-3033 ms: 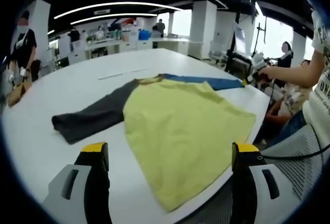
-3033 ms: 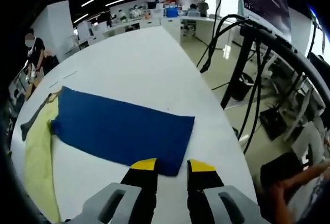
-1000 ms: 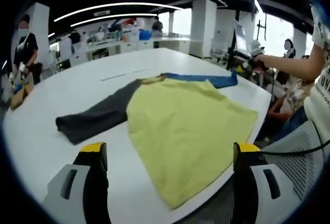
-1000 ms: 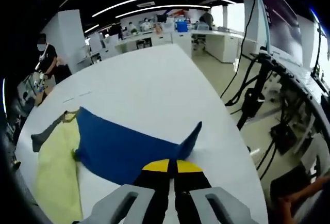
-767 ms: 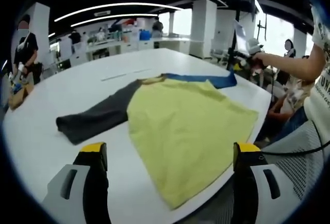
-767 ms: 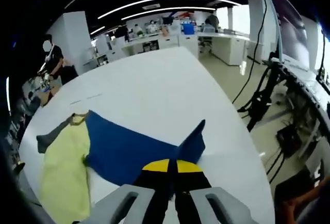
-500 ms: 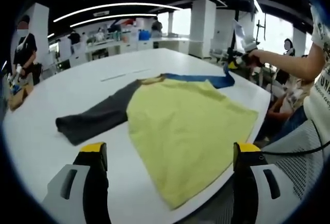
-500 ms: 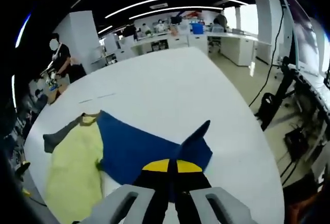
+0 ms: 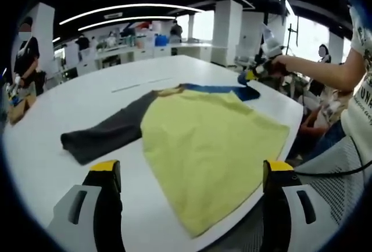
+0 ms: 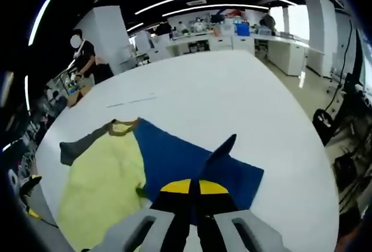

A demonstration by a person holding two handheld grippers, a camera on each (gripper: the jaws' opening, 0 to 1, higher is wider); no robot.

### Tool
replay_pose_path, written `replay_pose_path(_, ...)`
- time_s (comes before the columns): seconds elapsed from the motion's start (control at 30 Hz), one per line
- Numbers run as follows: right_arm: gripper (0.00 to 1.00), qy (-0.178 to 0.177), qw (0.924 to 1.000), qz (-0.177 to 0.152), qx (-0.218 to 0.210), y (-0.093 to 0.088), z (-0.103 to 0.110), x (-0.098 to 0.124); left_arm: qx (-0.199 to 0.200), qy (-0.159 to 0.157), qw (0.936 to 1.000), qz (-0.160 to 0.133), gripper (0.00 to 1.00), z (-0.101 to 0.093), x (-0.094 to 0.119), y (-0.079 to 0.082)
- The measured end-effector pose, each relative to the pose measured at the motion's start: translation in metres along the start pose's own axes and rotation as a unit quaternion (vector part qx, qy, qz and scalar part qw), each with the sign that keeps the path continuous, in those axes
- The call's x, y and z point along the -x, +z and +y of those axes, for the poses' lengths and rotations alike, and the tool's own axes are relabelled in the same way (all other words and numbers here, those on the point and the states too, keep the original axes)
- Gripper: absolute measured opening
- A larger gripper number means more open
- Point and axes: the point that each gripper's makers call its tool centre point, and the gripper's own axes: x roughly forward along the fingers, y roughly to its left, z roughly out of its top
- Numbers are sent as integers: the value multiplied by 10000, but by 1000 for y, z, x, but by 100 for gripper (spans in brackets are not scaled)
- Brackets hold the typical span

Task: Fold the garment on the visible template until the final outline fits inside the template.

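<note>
1. We see the garment (image 9: 197,130) lying flat on the white bench (image 9: 52,118): yellow body near, dark grey sleeve (image 9: 104,133) out to the left, blue sleeve (image 9: 224,89) at the far right.
2. Our right gripper (image 10: 189,187) has its jaws pressed together on the cuff end of the blue sleeve, which stands up in a peak above the jaw tips; in the left gripper view that same gripper shows at the far right, held in the person's hand (image 9: 279,64).
3. Our left gripper (image 9: 189,173) has its jaws wide apart and holds nothing; it hovers at the near edge of the bench over the yellow hem.
4. Step in hand, as we judge it: fold the blue sleeve in over the yellow body.
5. To do it well, we'd lift only enough to clear the cloth, carry the cuff in a flat arc toward the chest, and lay it straight so the crease runs along the shoulder line.
6. Keep the pinch firm till the cuff lies flat, or it may slip and bunch.
7. We can't make out a template outline; two thin marks (image 9: 139,83) lie far on the bench.
</note>
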Motion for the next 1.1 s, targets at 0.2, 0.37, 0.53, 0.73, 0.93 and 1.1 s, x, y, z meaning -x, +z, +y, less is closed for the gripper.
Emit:
replay_pose_path(0.2,0,226,9995,99,190,1,25,-10,10,-16,10000,-10,99,-1,0,0)
replay_pose_path(0.37,0,389,9984,143,378,5,45,-18,30,-15,10000,7,99,-2,0,-2)
replay_pose_path(0.53,0,530,9971,173,520,8,66,-24,61,-36,10000,-13,99,-5,-1,-3)
replay_pose_path(0.73,0,634,9960,218,592,12,86,-33,58,-83,9999,4,99,-8,-2,-3)
replay_pose_path(0.93,0,762,9942,251,719,15,109,-38,57,-90,9999,-19,99,-8,-2,-2)
replay_pose_path(1.1,0,829,9918,284,931,18,127,-42,70,-100,9999,-17,99,-7,-2,-5)
